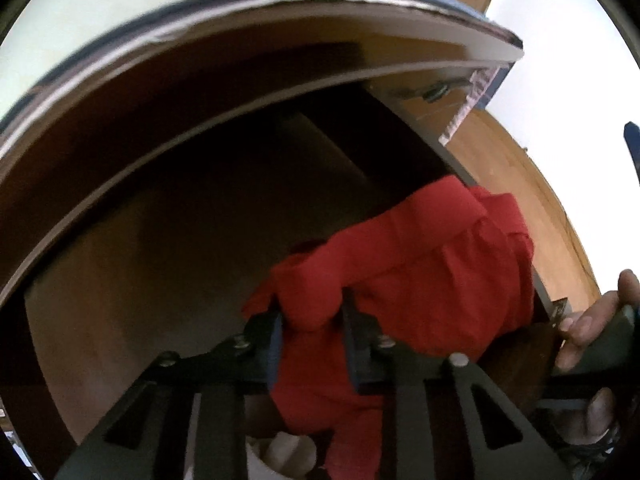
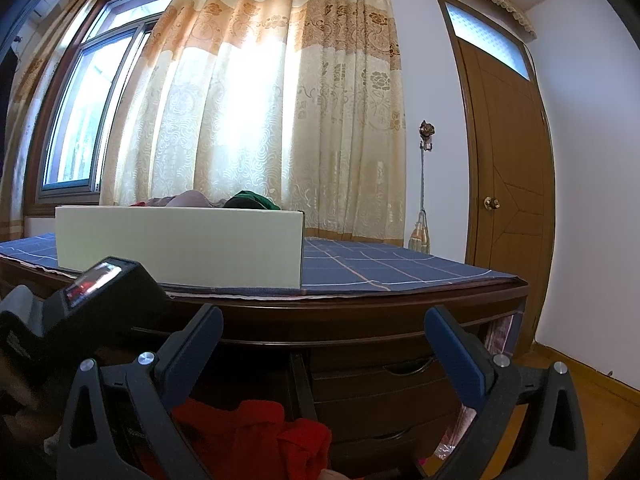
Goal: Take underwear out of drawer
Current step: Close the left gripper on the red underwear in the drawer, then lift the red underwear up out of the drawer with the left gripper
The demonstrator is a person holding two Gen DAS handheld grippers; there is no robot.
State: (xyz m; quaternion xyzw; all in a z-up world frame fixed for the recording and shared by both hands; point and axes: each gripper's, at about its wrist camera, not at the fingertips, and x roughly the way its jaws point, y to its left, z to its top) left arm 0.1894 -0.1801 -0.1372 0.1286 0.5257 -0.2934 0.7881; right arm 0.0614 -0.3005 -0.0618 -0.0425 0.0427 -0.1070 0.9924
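Currently the left gripper [image 1: 310, 322] points steeply down into the open dark wooden drawer [image 1: 120, 264] and is clamped on a raised fold of the red fabric underwear [image 1: 420, 264]; cloth bulges up between the two blue-padded fingers [image 1: 276, 332] and hangs below them. The pinch on a bunched ridge, not a flat patch, reads as a choice made so the soft cloth will come up in one piece. The garment lies at the right side of the drawer, against its right wall, with part draped toward the near edge. One red garment is visible in the drawer; the remainder of the drawer floor appears bare, though its far corners are dark.

A bare hand [image 1: 588, 332] shows at the right margin of the left wrist view, wrapped round a dark handle. The right gripper [image 2: 324, 344] is held level just above the drawer, its jaws spread wide with nothing between them; it appears to be kept clear as a standby.

On the bench [image 2: 360, 312], over a blue checked cloth [image 2: 400, 268], stands one white rectangular cardboard box [image 2: 180, 244], with clothing visible above its far rim; judged the likely destination. To the right, two closed drawers [image 2: 384, 396] with curved pulls can be counted. One brown wooden door [image 2: 508, 152] and one patterned cream curtain [image 2: 260, 100] stand beyond.

Assessment: garment grasped, not yet lifted out.
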